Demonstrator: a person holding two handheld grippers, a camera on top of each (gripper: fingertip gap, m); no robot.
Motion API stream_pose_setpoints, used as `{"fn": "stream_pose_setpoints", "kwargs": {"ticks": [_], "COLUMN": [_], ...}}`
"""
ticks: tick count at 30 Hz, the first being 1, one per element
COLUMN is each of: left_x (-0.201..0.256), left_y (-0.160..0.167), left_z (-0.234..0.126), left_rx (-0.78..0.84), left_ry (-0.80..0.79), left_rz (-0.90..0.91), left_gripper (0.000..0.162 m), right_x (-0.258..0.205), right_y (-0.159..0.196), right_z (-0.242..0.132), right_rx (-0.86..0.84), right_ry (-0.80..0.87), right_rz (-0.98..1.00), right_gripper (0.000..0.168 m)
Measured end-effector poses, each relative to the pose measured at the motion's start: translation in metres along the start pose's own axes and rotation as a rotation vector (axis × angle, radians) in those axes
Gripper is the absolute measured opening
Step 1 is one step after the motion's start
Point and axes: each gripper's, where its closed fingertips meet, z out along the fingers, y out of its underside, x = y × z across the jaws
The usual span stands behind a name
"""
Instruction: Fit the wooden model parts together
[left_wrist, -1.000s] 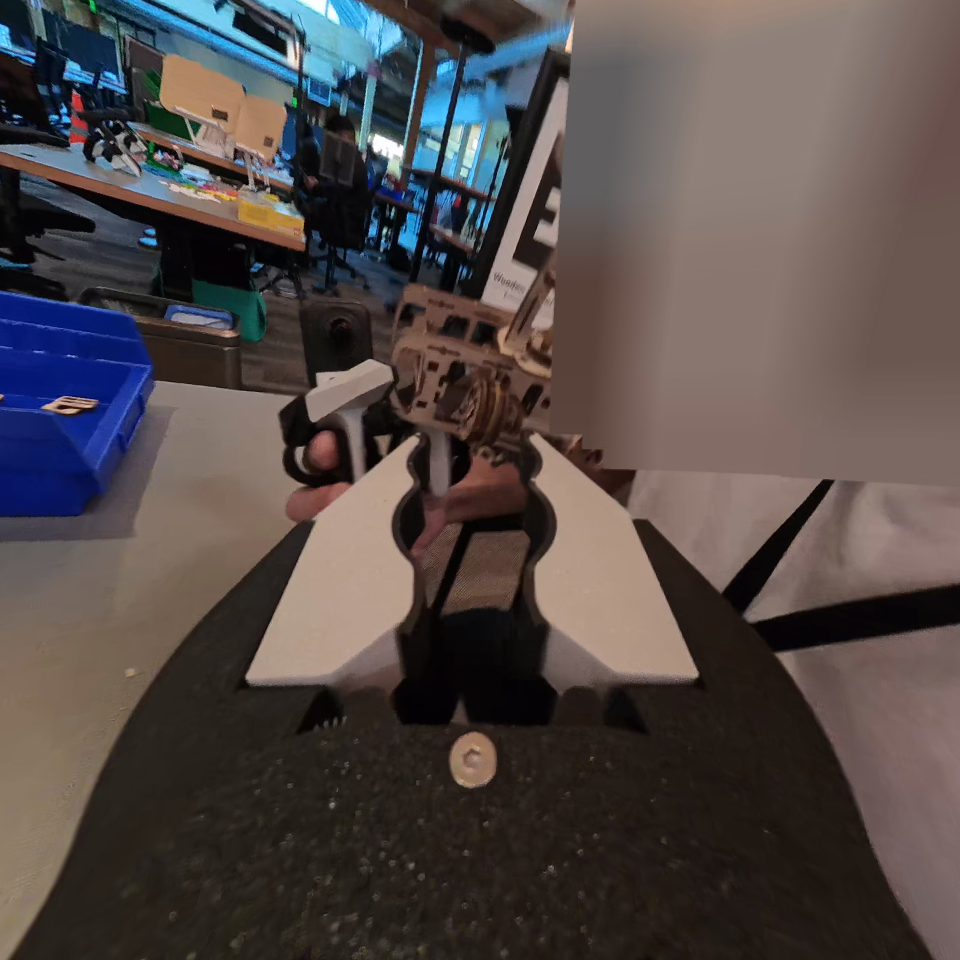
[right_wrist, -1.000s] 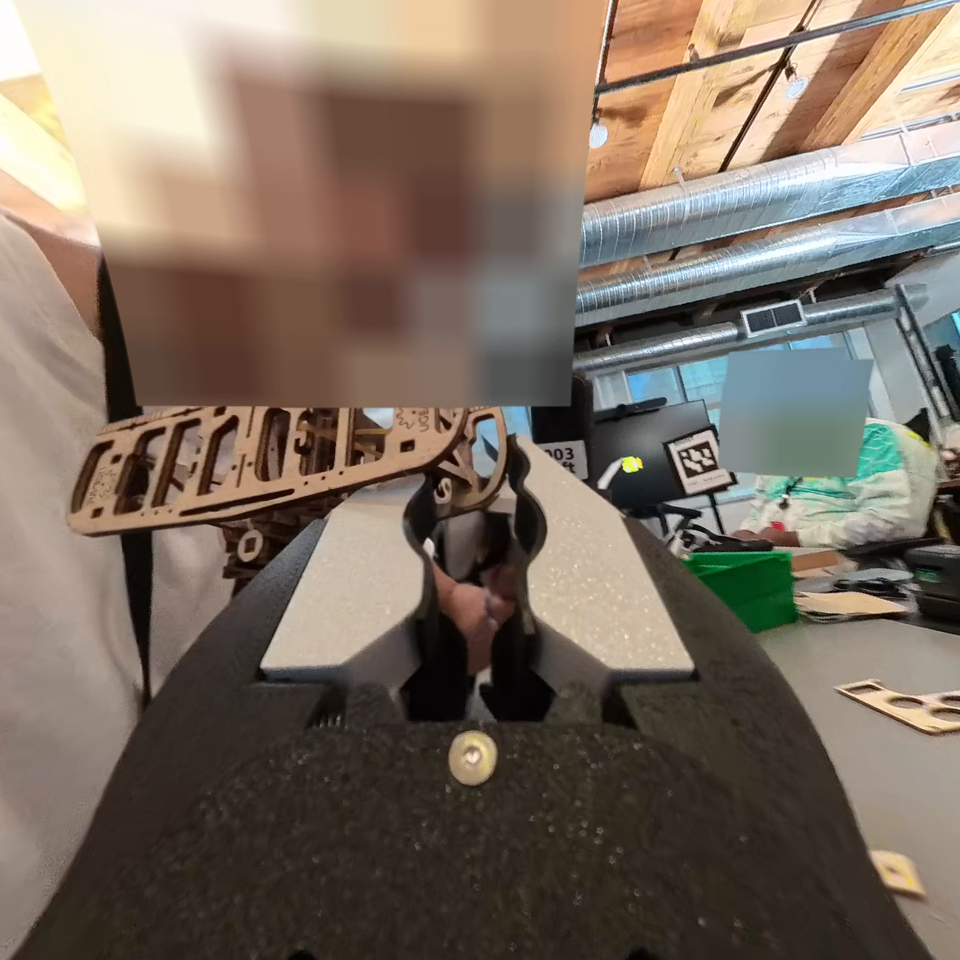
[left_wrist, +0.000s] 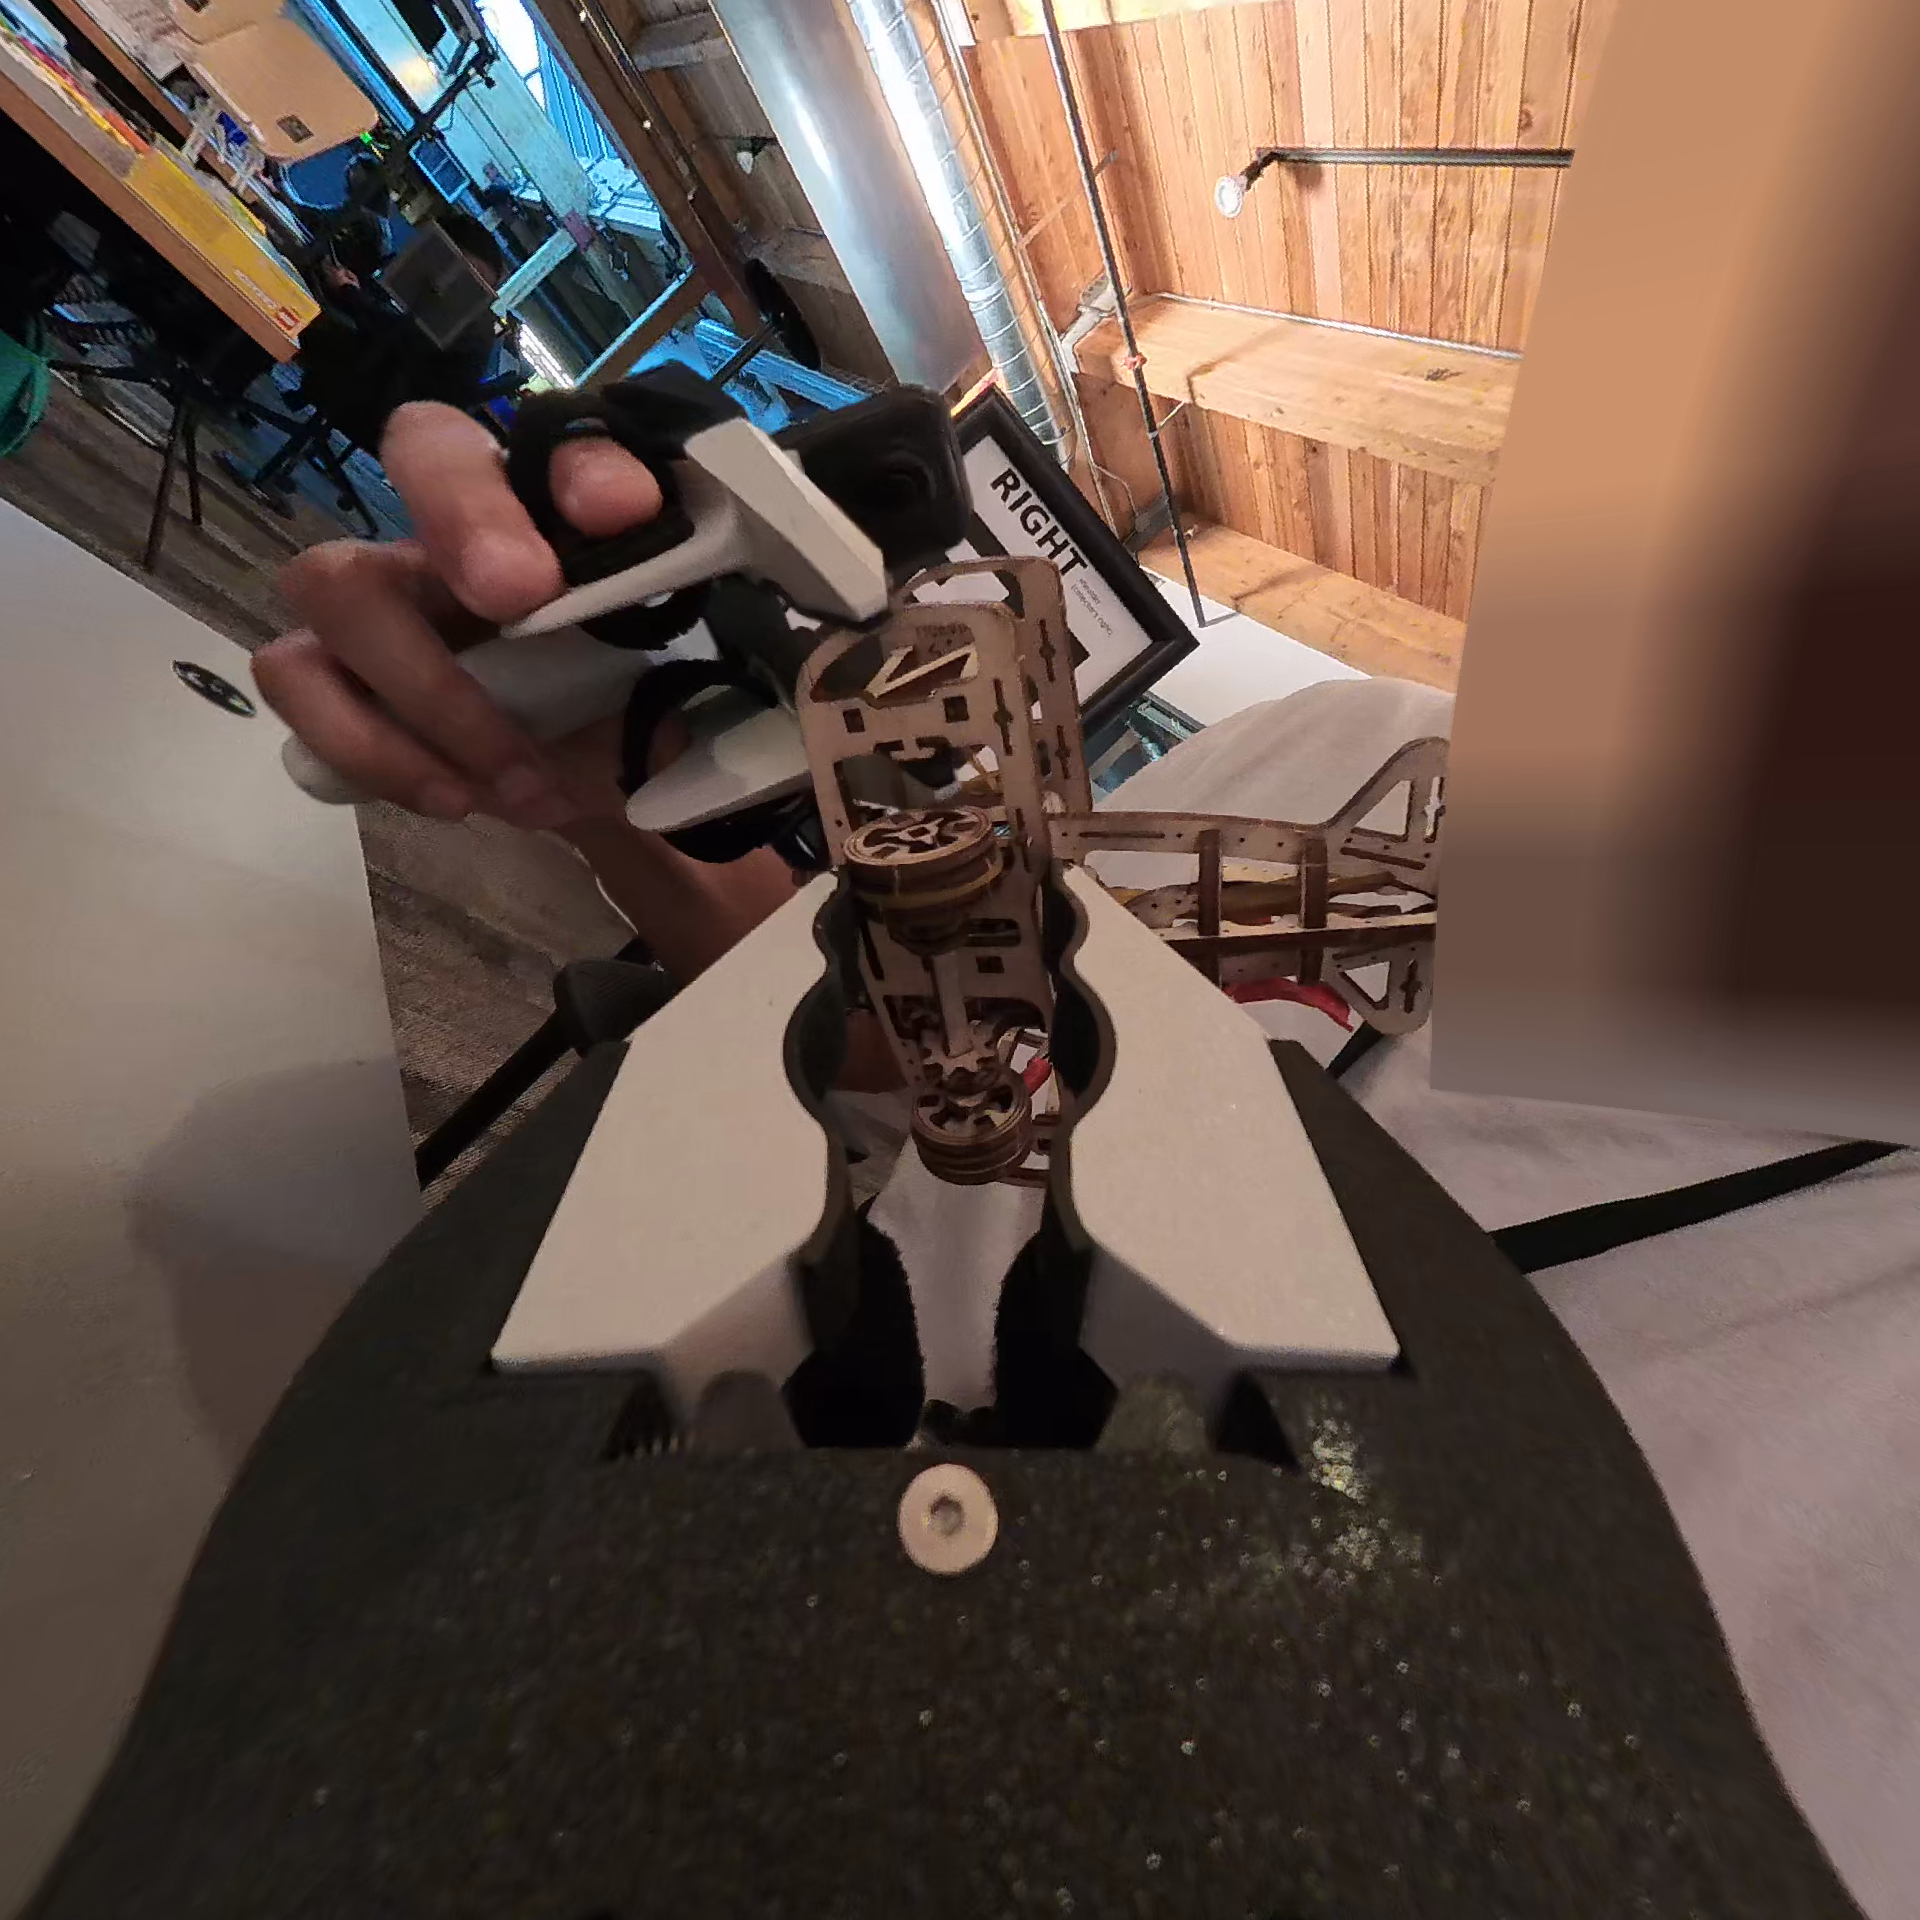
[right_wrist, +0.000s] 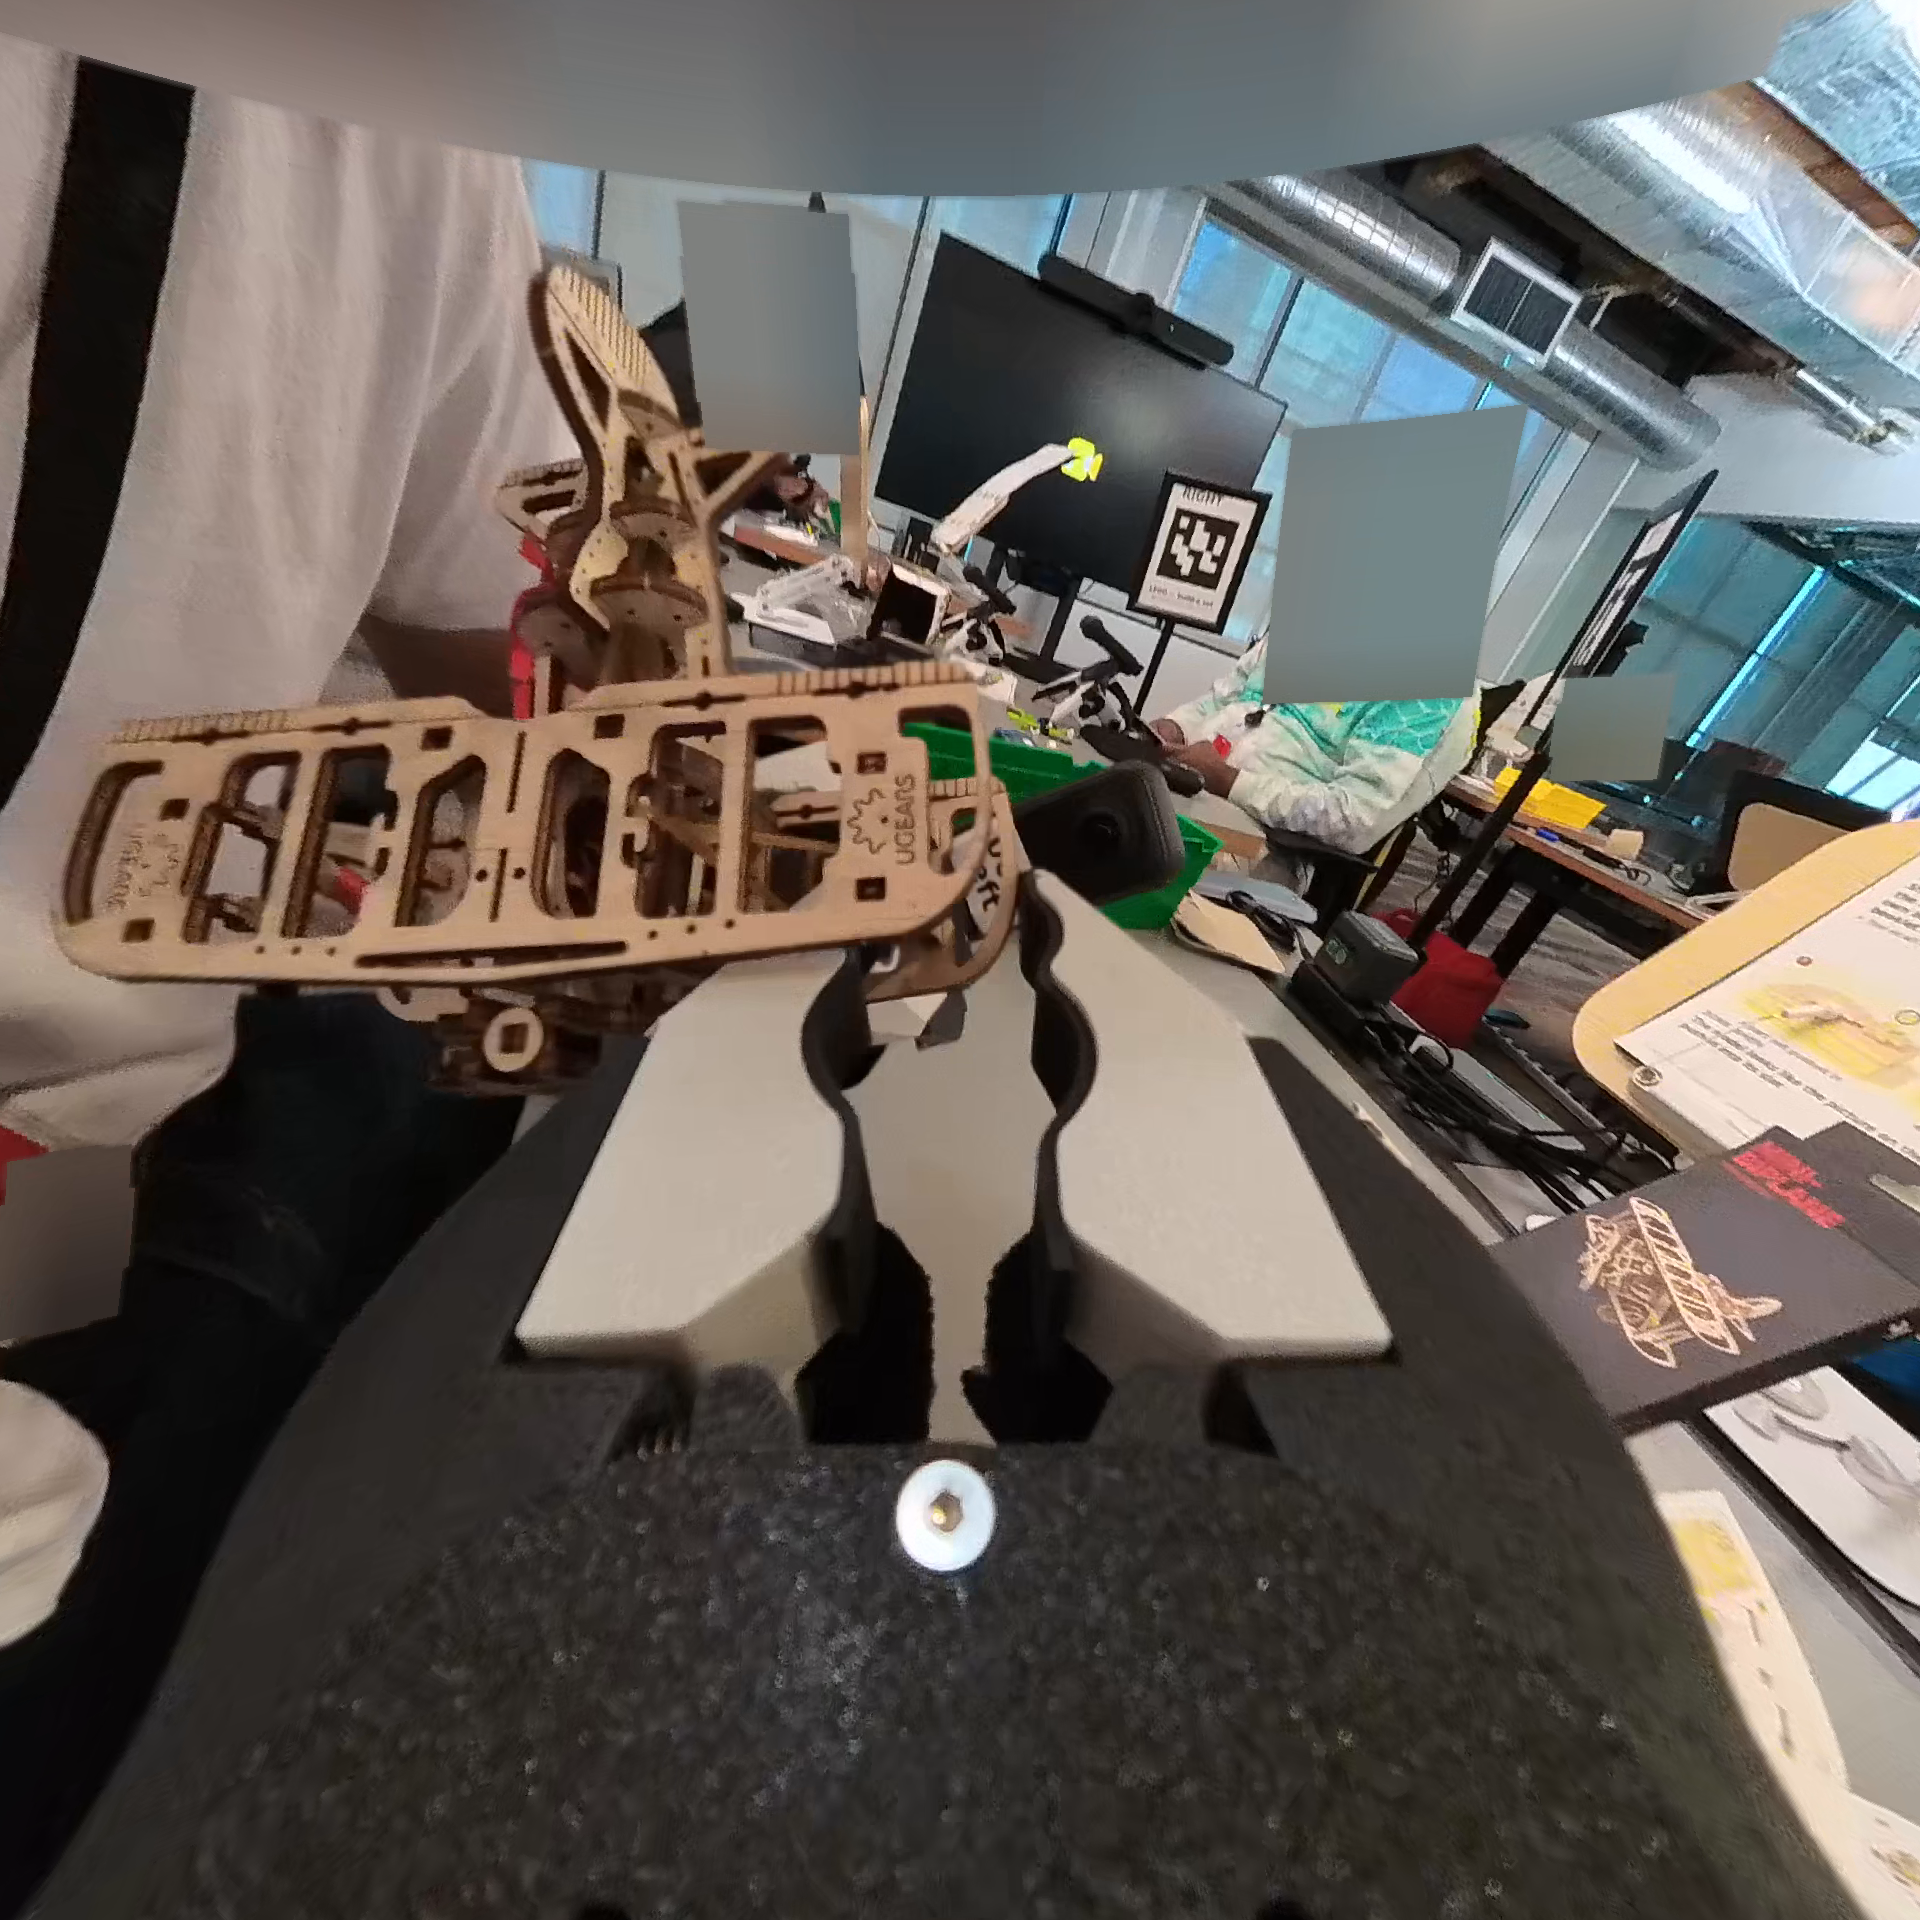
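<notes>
Nearest to us in the left wrist view, the left hand-held gripper (left_wrist: 951, 1039) has its two grey fingers (left_wrist: 707, 1122) set around the wheeled undercarriage of the wooden model plane (left_wrist: 951, 997); we cannot tell whether they press on it. Just beyond its tips the wing stands on edge, and the fuselage and tail run off to its right. Farther off, up and to the left, a hand (left_wrist: 436, 644) works the other gripper's handle.

In the right wrist view, the right hand-held gripper (right_wrist: 940, 997) has a gap between its fingers; the wooden model plane's (right_wrist: 499, 842) wing tip lies at its fingertips, though we cannot tell whether it is clamped. The wing stretches left across a white shirt (right_wrist: 312, 436). To the right, a dark booklet (right_wrist: 1704, 1278) rests on the desk (right_wrist: 1351, 1070).
</notes>
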Motion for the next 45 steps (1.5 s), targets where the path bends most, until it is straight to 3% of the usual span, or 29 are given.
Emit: {"fn": "stream_pose_setpoints", "kwargs": {"ticks": [11, 28, 35, 41, 45], "left_x": [-0.006, -0.015, -0.019, -0.018, 0.005], "left_y": [-0.002, -0.002, -0.003, -0.022, -0.042], "left_z": [0.001, -0.001, -0.008, -0.033, -0.037], "left_rx": [0.001, 0.021, 0.008, -0.043, -0.230], "left_ry": [0.036, 0.005, -0.084, -0.246, -0.371], "left_rz": [-0.094, -0.107, -0.012, 0.197, 0.679], "left_gripper": [0.031, 0.032, 0.034, 0.040, 0.006], "right_x": [0.004, 0.008, 0.008, 0.000, -0.008], "right_y": [0.007, 0.017, 0.019, 0.021, 0.022], "right_z": [-0.004, -0.005, -0.006, -0.006, -0.002], "right_rx": [-0.113, -0.067, -0.014, 0.022, 0.048], "right_ry": [-0.014, 0.070, 0.061, 0.004, -0.047], "right_rz": [-0.007, 0.014, 0.078, 0.164, 0.214], "right_gripper": [0.024, 0.023, 0.022, 0.022, 0.022]}}
